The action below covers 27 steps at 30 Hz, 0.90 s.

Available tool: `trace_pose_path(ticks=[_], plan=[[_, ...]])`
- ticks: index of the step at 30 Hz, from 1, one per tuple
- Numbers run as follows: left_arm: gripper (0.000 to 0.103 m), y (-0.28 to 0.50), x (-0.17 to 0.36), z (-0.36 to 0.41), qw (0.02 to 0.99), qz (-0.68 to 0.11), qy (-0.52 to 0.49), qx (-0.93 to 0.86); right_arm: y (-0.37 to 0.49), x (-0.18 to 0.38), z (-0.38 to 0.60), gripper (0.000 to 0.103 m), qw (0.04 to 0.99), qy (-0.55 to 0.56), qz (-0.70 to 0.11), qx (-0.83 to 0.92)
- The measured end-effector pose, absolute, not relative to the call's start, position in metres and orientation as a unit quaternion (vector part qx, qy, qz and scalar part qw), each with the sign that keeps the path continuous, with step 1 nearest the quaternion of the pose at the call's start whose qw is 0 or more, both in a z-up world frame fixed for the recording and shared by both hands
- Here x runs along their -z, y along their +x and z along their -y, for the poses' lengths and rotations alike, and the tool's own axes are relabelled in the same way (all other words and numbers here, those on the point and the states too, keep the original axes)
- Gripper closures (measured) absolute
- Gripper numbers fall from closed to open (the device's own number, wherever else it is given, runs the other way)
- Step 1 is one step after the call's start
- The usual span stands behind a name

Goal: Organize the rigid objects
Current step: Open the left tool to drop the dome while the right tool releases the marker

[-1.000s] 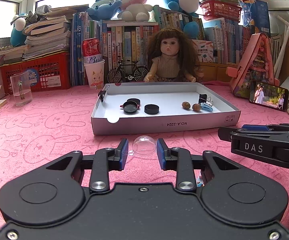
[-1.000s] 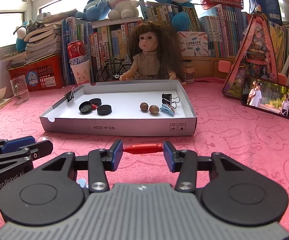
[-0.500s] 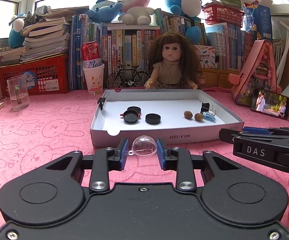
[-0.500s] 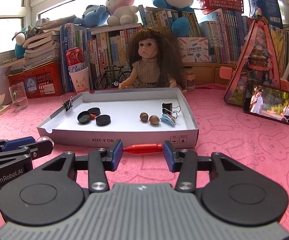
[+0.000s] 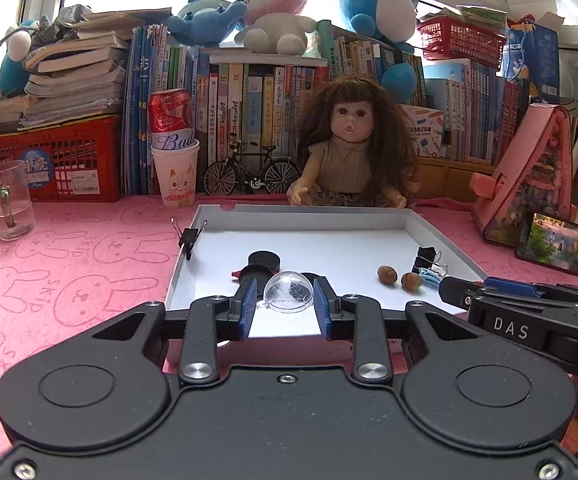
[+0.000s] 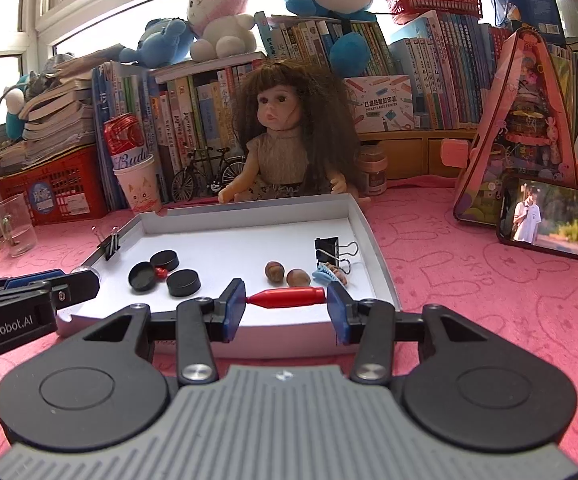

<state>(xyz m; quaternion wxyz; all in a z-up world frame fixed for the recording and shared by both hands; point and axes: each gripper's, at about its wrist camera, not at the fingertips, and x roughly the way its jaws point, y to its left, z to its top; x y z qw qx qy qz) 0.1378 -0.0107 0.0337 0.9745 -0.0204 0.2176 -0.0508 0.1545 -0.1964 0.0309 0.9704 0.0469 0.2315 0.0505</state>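
My left gripper [image 5: 285,306] pinches a clear plastic half-dome [image 5: 288,293] between narrowly parted pads, over the near edge of the shallow white cardboard tray [image 5: 309,216]. My right gripper [image 6: 286,310], half open, clamps a red bullet-shaped plastic piece [image 6: 287,297] end to end above the tray's near right corner.

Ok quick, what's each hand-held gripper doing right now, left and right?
Left hand-held gripper: closed on a clear plastic dome.
Right hand-held gripper: closed on a red bullet-shaped piece, gripped end to end.
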Motion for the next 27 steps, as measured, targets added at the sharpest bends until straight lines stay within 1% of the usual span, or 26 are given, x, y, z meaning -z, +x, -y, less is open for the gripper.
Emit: trace_pose_path(ticks=[11,23,25,27], plan=[[0.074,0.194,-0.007,0.006,0.958,-0.281,-0.039,0.036,0.199,-0.018,0.203,0.054,0.959,0.048,-0.276,-0.038],[0.074,0.204,0.001,0.012,0.957,-0.289,-0.027,0.031,0.208,-0.011,0.2,0.053,0.956,0.044,-0.287,-0.041],[0.074,0.202,-0.001,0.012,0.956,-0.29,-0.03,0.033,0.206,-0.013,0.201,0.048,0.957,0.049,-0.282,-0.046],[0.07,0.196,-0.005,0.012,0.958,-0.283,-0.03,0.038,0.202,-0.016,0.203,0.036,0.959,0.054,-0.274,-0.051]])
